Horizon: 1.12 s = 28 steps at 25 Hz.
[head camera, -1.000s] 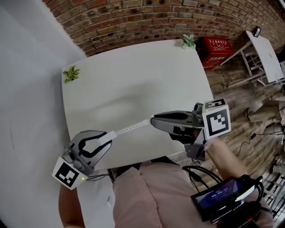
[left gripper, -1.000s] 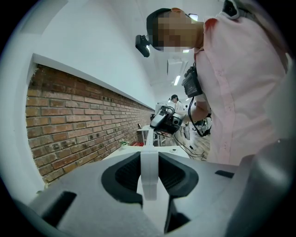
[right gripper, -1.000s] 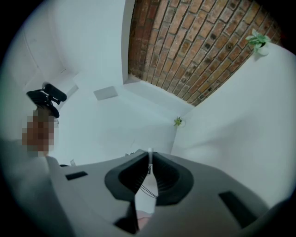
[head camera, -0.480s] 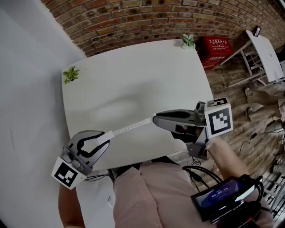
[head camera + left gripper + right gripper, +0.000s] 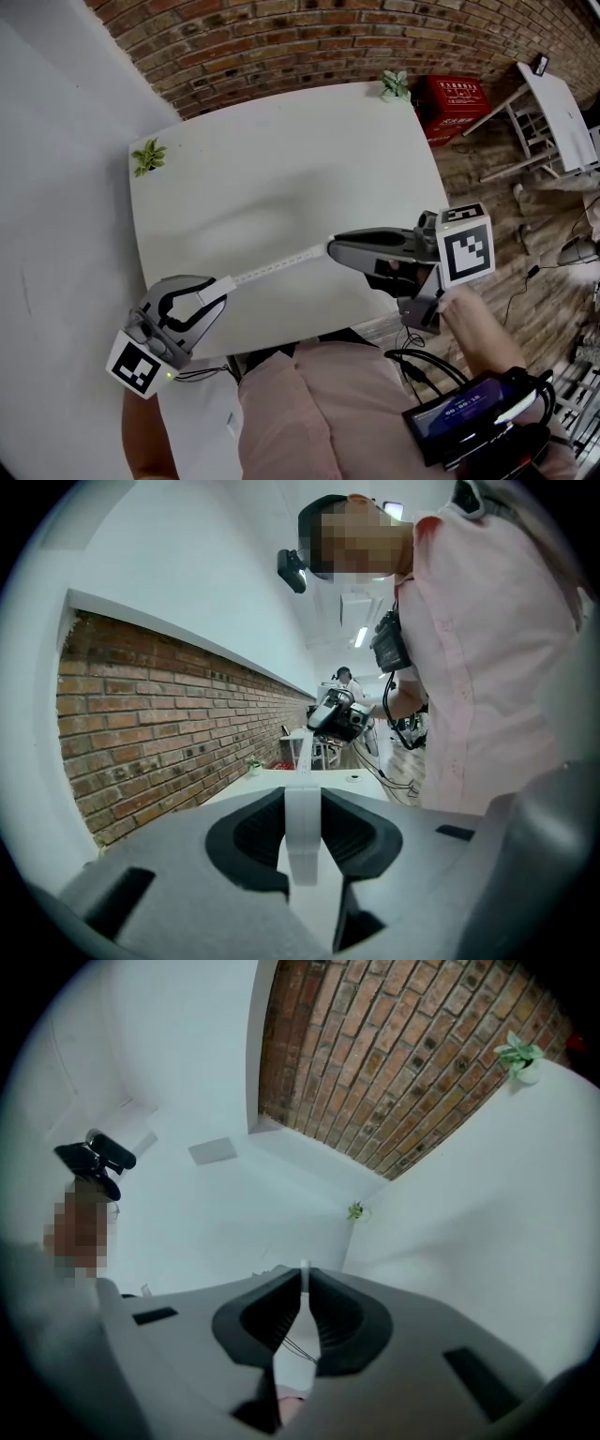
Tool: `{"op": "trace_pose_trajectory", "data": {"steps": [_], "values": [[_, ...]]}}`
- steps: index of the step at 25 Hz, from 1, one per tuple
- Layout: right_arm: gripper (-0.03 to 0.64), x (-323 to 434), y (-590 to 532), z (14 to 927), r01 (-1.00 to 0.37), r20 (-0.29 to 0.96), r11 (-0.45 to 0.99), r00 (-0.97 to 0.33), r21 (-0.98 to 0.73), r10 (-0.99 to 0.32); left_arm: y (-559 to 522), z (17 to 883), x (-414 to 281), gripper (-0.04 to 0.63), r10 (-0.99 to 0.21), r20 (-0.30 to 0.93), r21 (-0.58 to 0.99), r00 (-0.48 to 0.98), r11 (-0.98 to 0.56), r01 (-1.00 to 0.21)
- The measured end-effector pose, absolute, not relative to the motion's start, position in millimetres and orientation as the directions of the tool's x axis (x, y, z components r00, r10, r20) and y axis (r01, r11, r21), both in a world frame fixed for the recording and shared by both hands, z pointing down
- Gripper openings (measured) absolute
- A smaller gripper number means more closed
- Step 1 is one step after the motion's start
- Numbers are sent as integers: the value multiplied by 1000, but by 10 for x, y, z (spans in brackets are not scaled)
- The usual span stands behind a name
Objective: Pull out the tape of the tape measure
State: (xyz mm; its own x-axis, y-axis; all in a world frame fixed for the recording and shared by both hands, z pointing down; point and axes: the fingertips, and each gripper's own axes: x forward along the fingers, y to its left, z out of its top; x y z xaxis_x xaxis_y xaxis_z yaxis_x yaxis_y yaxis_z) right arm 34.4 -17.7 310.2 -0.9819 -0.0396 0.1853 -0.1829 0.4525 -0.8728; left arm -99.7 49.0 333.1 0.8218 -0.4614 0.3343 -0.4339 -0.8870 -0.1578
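1. Left tool (image 5: 223, 287) – held at the near left edge of the white worktop (image 5: 281, 159). Its jaws stood narrowly apart, closed on the white tape measure (image 5: 302, 841), whose case sat upright between the pads.
2. Right tool (image 5: 330, 250) – held over the near right part of the worktop. Its jaws were almost together, pinching the free end of the tape (image 5: 279, 266); in the right gripper view only a thin white edge showed between the pads.
3. The tape ran in a straight line from the tape measure in the left tool to the tip of the right tool, slanting from lower left to upper right in the head view. Whether it touched the worktop could not be told.
4. A small green plant (image 5: 148, 155) stood at the far left corner of the worktop, and a second plant (image 5: 396, 86) at the far right corner, both well apart from the tools.
5. A brick wall (image 5: 309, 37) ran behind the worktop. A red crate (image 5: 457, 105) sat on the floor just beside the far right corner.
6. The person's pink shirt (image 5: 319, 403) filled the lower foreground, with a device with a lit screen (image 5: 464, 417) beside it.
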Motion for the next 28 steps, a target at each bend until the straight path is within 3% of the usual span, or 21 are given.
{"op": "trace_pose_trajectory", "data": {"steps": [28], "values": [[34,514,-265,3108,-222,215,459,-974,-860,-70,506,3403,-1133,101,-467,367,-153,805,-883,-443]]}}
